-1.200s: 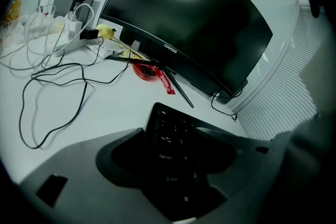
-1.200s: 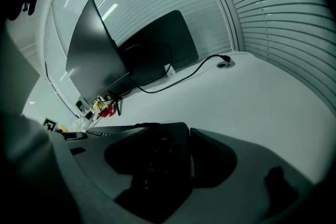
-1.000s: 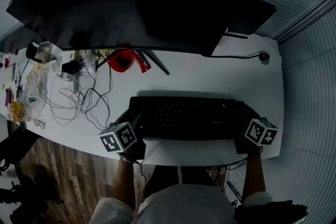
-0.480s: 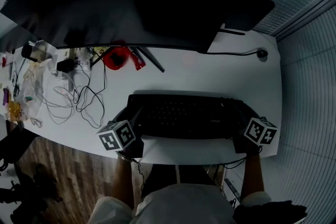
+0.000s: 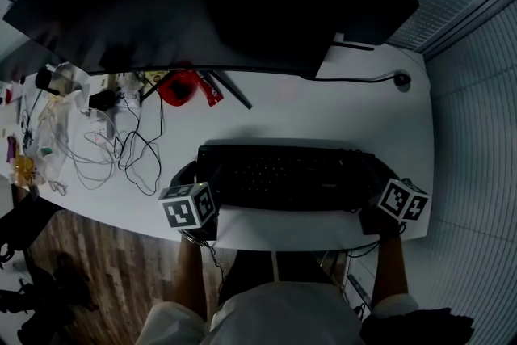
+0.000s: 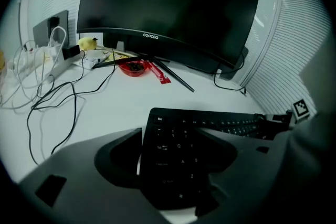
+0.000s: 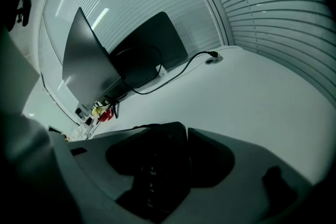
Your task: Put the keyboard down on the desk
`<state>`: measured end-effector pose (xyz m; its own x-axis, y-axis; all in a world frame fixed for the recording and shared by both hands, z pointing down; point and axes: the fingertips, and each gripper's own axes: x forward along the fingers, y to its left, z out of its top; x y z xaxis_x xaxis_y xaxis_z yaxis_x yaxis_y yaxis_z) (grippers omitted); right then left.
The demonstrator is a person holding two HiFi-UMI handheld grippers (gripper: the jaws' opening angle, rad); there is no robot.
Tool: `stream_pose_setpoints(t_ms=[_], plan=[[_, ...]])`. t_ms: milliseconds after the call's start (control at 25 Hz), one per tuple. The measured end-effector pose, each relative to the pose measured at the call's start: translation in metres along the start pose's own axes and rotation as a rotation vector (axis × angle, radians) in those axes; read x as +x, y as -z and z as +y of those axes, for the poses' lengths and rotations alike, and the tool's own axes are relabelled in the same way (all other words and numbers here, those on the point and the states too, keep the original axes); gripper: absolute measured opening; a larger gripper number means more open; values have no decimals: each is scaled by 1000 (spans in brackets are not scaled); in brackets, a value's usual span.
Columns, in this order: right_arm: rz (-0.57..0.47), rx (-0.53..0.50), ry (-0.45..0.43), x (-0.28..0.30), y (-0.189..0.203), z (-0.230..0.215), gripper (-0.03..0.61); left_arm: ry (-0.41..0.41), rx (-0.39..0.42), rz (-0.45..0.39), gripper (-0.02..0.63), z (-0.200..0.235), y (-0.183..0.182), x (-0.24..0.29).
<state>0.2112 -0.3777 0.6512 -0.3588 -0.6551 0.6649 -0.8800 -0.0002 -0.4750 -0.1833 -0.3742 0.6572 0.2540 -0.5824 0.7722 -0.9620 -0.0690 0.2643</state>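
Keyboard (image 5: 287, 178) lies flat along tabletop's (image 5: 323, 117) near edge: left end inside opening left gripper (image 6: 176, 136), right end inside closing right gripper (image 7: 173, 136), neither clamping.

The white counter (image 5: 323, 121) runs wide beneath a dark curved monitor (image 5: 202, 4), whose thin black stand legs (image 5: 233, 90) splay across its back part. Just beside the legs sit a red bowl (image 5: 179, 87) and a red packet (image 5: 212, 93). The left end is cluttered: black cables (image 5: 141, 153) loop toward the front edge and white cables (image 5: 77, 149) tangle beside them (the small items farther left are too dim to name). A black keyboard (image 5: 283, 178) lies flat along the front edge, right of the loops. At the back right a black cord (image 5: 355, 80) runs to a round fitting (image 5: 401, 81).
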Motion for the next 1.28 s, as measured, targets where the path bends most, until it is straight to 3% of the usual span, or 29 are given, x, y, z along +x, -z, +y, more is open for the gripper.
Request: stream_pose_setpoints(t_ms=[240,920,1280], plan=[[-21,-3,-11,-4,-4,3,224,43,-32,-25,298,-4,0,-3],[33,-33,-17,-16,9,10,222,36,-108,-86,295,4,11,-45],[39,-72,-67,-13,15,32,221,13,-155,-123,189,3,34,-85]])
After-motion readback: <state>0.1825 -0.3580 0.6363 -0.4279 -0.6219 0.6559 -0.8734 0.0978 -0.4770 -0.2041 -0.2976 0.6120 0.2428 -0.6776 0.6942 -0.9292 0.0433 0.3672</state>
